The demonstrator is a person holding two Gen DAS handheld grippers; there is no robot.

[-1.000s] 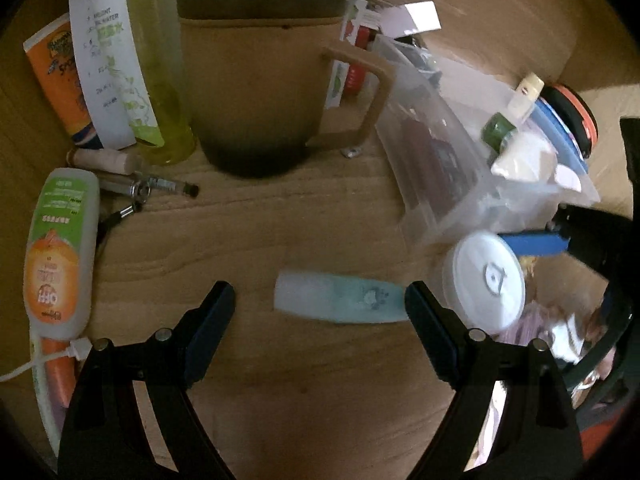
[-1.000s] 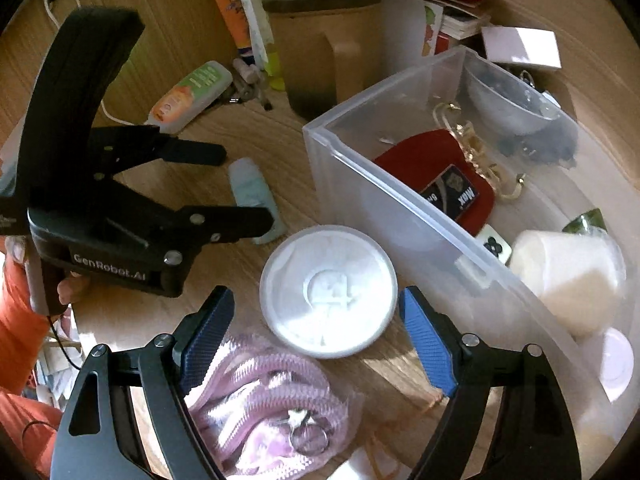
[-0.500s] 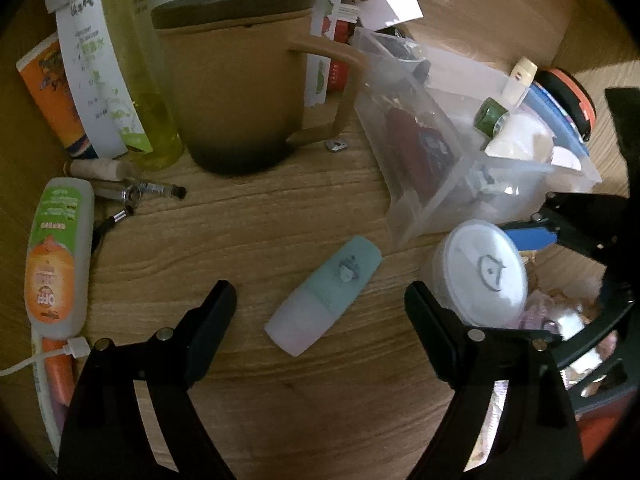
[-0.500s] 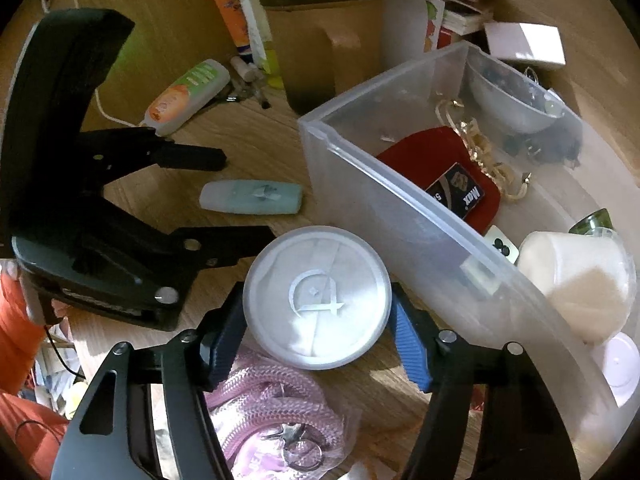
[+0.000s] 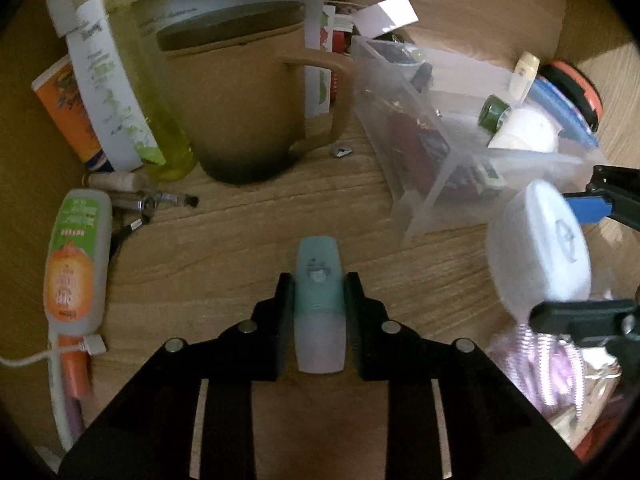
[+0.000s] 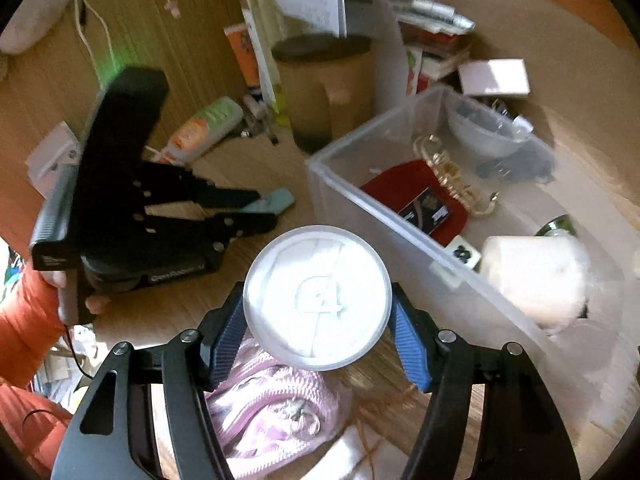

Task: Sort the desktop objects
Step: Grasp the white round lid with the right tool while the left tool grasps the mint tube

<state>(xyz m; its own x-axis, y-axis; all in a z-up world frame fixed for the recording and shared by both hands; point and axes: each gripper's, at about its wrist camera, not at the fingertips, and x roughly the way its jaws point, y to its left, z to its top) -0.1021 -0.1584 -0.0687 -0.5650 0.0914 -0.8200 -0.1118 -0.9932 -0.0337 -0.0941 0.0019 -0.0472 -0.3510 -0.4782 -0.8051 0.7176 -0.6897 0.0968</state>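
My left gripper [image 5: 319,284] is shut on a small pale teal and lilac bottle [image 5: 319,304] that lies lengthwise between its fingers, on or just above the wooden desk. My right gripper [image 6: 318,320] is shut on a round white lidded container [image 6: 317,299] and holds it lifted above the desk, beside the near wall of a clear plastic bin [image 6: 384,216]. The left gripper and its bottle [image 6: 272,202] also show in the right wrist view. The white container [image 5: 540,252] also shows in the left wrist view, right of the bin [image 5: 420,184].
A brown lidded mug [image 5: 244,108], a yellow-green bottle [image 5: 156,120] and an orange tube [image 5: 64,108] stand at the back. An orange-and-green bottle [image 5: 76,264] lies at left. A pink mesh bag [image 6: 272,412] lies under the right gripper. The bin holds a red pouch [image 6: 416,196] and a white roll [image 6: 536,276].
My left gripper has closed on the teal bottle, which now lies lengthwise between the fingers. My right gripper has closed on the white container and lifted it off the desk toward the bin.
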